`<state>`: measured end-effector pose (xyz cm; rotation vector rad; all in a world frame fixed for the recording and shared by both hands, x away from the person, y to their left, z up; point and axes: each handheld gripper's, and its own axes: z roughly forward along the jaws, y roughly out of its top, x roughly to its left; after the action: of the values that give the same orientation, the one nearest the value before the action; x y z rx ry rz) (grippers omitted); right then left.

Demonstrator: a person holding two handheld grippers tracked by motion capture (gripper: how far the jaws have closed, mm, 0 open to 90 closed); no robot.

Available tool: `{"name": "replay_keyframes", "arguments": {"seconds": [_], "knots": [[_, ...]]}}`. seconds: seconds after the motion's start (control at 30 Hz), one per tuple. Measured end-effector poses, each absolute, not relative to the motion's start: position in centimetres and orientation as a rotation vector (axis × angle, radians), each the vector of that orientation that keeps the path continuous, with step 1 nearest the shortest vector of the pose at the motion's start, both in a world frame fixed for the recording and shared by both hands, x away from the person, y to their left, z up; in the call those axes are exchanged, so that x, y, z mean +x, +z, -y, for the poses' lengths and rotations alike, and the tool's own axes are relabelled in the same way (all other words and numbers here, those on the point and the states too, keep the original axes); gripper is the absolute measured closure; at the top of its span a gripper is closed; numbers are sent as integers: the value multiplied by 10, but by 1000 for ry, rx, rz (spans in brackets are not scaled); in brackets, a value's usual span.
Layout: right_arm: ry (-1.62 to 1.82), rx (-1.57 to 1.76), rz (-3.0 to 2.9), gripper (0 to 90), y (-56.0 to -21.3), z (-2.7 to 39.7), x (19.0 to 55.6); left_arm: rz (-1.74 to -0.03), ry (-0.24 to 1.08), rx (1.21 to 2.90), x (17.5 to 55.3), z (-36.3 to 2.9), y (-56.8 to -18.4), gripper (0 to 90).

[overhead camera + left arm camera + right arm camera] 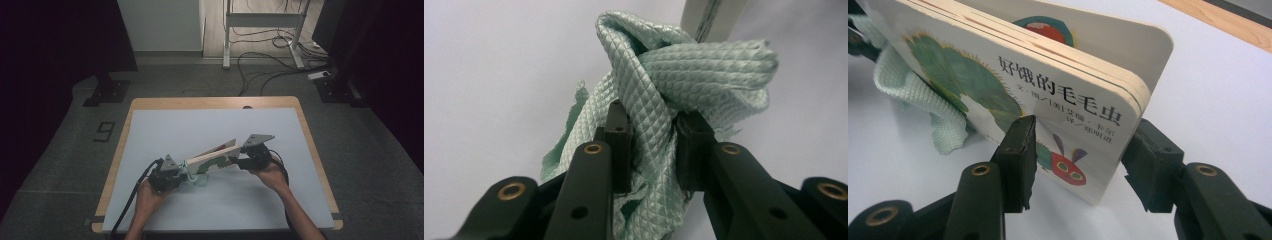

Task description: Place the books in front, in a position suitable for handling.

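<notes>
Your left gripper (651,127): clamped on the green cloth (674,75), against the book's cover | your right gripper (1080,150): gripping the board book (1048,85) on edge above the table (200,125)

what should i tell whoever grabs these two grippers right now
Left gripper: shut on the mint-green cloth, bunched between its jaws.
Right gripper: shut on the board book, gripping its corner and holding it tilted above the table.
Cloth sits against the book's cover at the end away from the right gripper.
Done: both things are gripped, cloth is at the book.
Left: probably wiping along the cover; how much is already wiped cannot be told.
</notes>
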<state>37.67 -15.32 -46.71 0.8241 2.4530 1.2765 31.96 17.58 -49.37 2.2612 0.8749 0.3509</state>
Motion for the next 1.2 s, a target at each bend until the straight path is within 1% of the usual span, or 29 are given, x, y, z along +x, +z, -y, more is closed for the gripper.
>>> {"name": "replay_keyframes", "arguments": {"seconds": [0.17, 0.37, 0.87, 1.2], "knots": [[1277, 820, -2453, 484, -467, 154, 376, -887, 334, 2277, 321, -174, -507, 719], [1275, 824, -2448, 484, -467, 153, 375, -886, 338, 2280, 321, -174, -503, 719], [1276, 820, -2448, 484, -468, 154, 375, -809, 415, 2223, 317, -178, -444, 716], [1294, 824, -2449, 486, -468, 155, 376, -798, 414, 2206, 314, -188, -434, 713]]}}
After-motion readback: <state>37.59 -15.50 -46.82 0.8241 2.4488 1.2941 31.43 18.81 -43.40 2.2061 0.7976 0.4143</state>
